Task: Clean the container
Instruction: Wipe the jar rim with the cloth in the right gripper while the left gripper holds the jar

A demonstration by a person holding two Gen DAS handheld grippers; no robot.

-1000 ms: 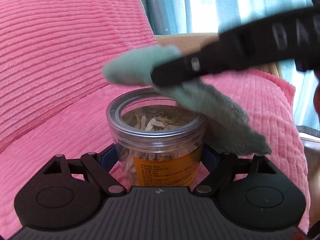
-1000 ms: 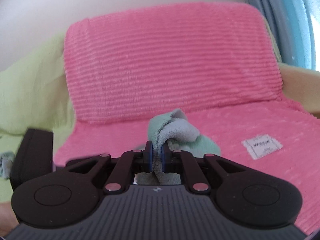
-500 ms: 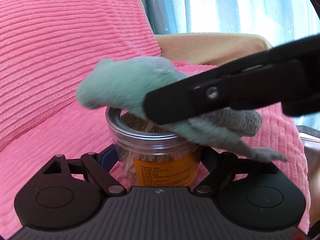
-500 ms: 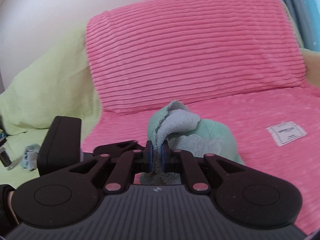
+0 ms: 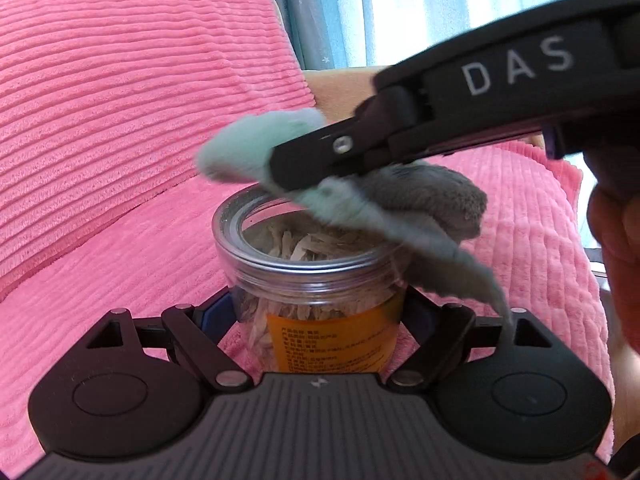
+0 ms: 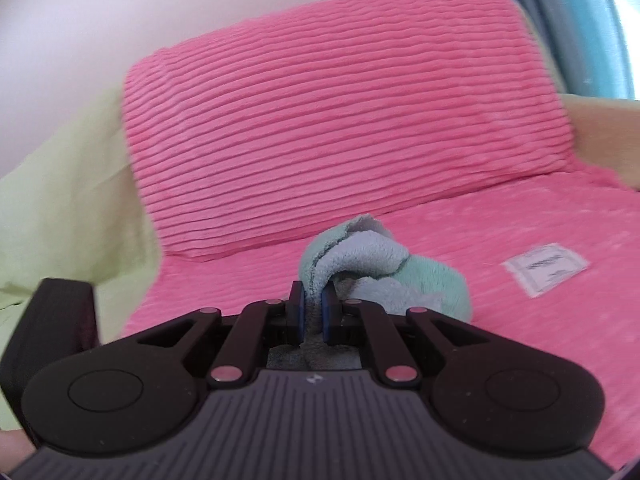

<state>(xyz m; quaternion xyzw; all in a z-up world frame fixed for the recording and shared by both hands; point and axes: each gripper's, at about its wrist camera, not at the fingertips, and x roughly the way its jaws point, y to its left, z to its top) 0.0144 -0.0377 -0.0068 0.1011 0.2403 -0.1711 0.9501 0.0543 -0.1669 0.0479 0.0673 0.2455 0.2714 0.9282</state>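
Pink sofa [image 5: 120, 120], clear jar [image 5: 316, 280] of pale dried slices, cloth [image 5: 360, 208] on rim

Left gripper [image 5: 318, 316]: jaws spread wide, blue pads clamped against both sides of the jar [image 5: 316, 280], held upright. Right gripper [image 6: 312, 312]: jaws nearly closed, pinching the cloth [image 6: 372, 276]; reaches in from the right, above the jar mouth. Hand [image 5: 616, 248] visible at right edge.

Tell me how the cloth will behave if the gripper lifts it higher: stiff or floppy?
Probably floppy: the cloth sags from the right gripper and drapes over the jar rim. It looks fluffy, so likely light. Its loose tail may drag on the jar.
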